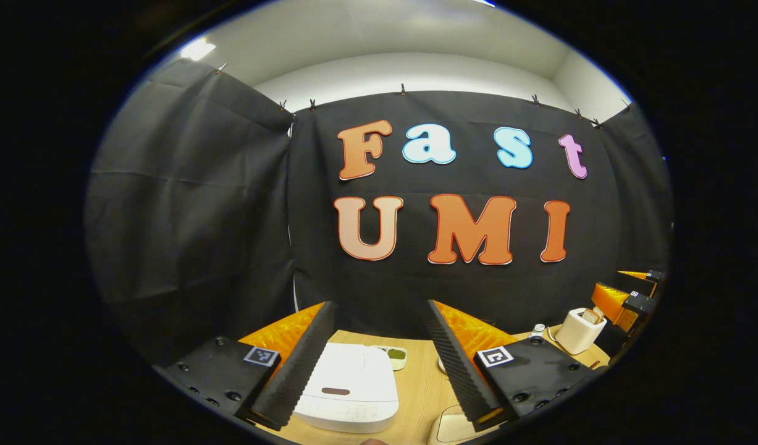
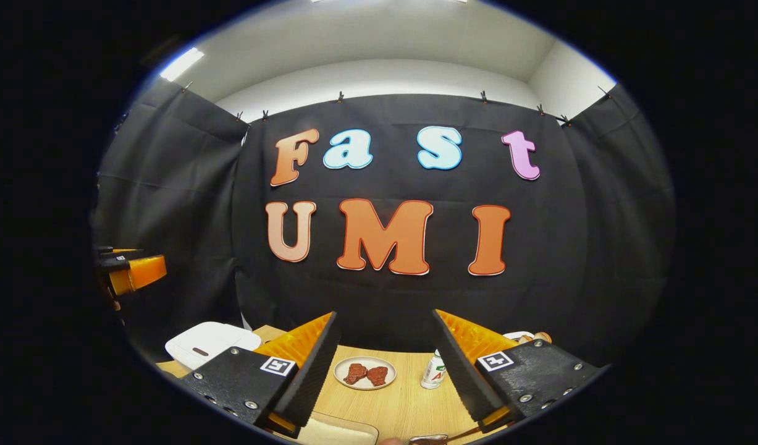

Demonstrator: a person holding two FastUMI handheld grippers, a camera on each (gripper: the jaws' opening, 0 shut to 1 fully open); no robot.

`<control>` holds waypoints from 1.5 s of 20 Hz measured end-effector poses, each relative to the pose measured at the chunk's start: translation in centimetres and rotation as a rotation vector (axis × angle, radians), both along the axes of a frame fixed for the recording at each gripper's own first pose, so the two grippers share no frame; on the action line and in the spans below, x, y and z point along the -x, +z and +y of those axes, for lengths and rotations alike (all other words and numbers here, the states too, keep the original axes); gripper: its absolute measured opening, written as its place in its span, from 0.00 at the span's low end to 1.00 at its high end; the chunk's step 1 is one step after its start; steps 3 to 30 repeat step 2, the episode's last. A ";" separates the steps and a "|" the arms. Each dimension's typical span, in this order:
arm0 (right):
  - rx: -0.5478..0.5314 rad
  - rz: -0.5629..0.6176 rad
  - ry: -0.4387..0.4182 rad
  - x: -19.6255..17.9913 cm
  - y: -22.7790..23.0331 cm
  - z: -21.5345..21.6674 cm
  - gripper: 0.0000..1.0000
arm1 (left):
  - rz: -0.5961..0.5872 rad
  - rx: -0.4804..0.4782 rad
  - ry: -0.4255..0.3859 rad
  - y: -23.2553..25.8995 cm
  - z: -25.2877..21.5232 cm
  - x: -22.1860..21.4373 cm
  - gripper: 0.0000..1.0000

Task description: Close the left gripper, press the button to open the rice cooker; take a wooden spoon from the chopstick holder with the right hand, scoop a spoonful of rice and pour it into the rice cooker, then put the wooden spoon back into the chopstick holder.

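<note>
rice cooker (image 1: 348, 386) sits lid-down on the table (image 1: 419, 386) just below my left gripper (image 1: 382, 364), which gapes wide and empty (it must close before pressing), while my right gripper (image 2: 385, 371), equally wide and empty, hovers far from the chopstick holder (image 1: 577, 330).

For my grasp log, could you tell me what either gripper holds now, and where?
Nothing: the left gripper and the right gripper are both open and empty.
</note>
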State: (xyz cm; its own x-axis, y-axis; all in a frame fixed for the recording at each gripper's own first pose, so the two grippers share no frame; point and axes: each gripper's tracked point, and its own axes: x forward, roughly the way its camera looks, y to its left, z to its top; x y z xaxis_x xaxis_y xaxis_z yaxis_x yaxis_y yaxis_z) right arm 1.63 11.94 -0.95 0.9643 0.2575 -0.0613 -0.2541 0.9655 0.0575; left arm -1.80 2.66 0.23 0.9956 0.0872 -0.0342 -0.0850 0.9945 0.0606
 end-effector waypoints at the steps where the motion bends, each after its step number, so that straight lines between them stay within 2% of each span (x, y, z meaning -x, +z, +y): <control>1: -0.001 0.002 -0.001 0.1 -0.1 0.0 0.92 | -0.003 0.004 -0.001 -0.2 -0.2 0.0 1.00; 30: -0.003 0.005 0.002 0.2 -0.2 0.0 0.92 | -0.005 0.014 0.004 -0.4 -0.3 0.1 1.00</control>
